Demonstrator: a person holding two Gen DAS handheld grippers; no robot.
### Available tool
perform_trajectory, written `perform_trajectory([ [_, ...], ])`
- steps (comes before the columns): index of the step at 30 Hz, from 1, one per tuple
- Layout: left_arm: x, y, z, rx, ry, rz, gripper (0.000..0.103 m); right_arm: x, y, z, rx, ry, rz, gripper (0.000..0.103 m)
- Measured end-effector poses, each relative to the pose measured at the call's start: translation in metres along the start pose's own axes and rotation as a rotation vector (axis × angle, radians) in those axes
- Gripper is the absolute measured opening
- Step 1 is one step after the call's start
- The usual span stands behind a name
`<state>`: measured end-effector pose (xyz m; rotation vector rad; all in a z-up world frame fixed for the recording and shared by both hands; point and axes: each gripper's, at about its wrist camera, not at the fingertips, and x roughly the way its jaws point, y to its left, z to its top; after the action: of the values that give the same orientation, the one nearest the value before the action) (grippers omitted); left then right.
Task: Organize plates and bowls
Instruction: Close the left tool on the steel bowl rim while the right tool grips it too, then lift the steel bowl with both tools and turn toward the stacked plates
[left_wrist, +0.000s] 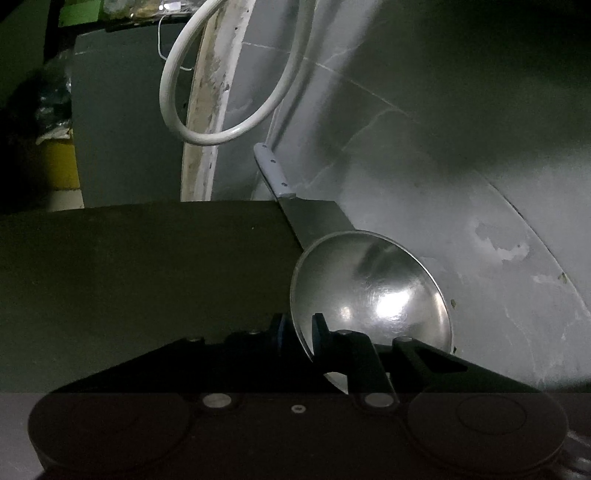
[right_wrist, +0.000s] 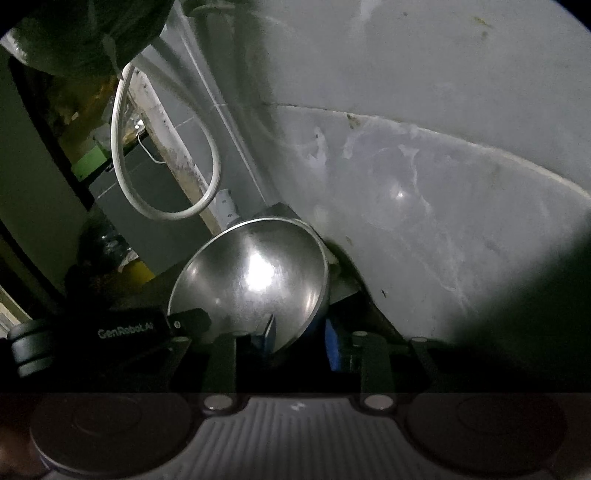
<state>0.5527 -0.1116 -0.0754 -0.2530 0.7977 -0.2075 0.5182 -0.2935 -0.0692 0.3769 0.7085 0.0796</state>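
The bowl (left_wrist: 373, 291) is showing silver, shining steel with a bright white glare spot in its hollow. The knife (left_wrist: 275, 173) is wearing a pale grey handle dotted with dark rivets, its blade a dull grey. The cable (left_wrist: 173, 85) is looping in off-white. The wall (left_wrist: 461, 147) is showing mottled grey with paler worn patches and thin white seams. The right gripper (right_wrist: 299, 334) is showing black with blue pads; the left gripper (left_wrist: 297, 332) is black too.
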Motion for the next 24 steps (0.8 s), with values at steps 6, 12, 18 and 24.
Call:
perform_trajectory([
  [6, -0.019, 0.0, -0.007, 0.027, -0.007, 0.021, 0.015, -0.013, 0.003, -0.005, -0.013, 0.014, 0.022, 0.029],
  [12, -0.064, -0.002, -0.011, 0.042, -0.064, 0.016, 0.015, -0.052, 0.014, -0.012, -0.046, -0.032, 0.058, 0.029],
  [18, -0.124, -0.007, -0.018, 0.046, -0.133, 0.008, 0.015, -0.105, 0.032, -0.016, -0.081, -0.086, 0.088, 0.029],
  [24, -0.186, -0.013, -0.035, 0.053, -0.192, -0.002, 0.016, -0.167, 0.05, -0.03, -0.123, -0.144, 0.118, 0.029],
])
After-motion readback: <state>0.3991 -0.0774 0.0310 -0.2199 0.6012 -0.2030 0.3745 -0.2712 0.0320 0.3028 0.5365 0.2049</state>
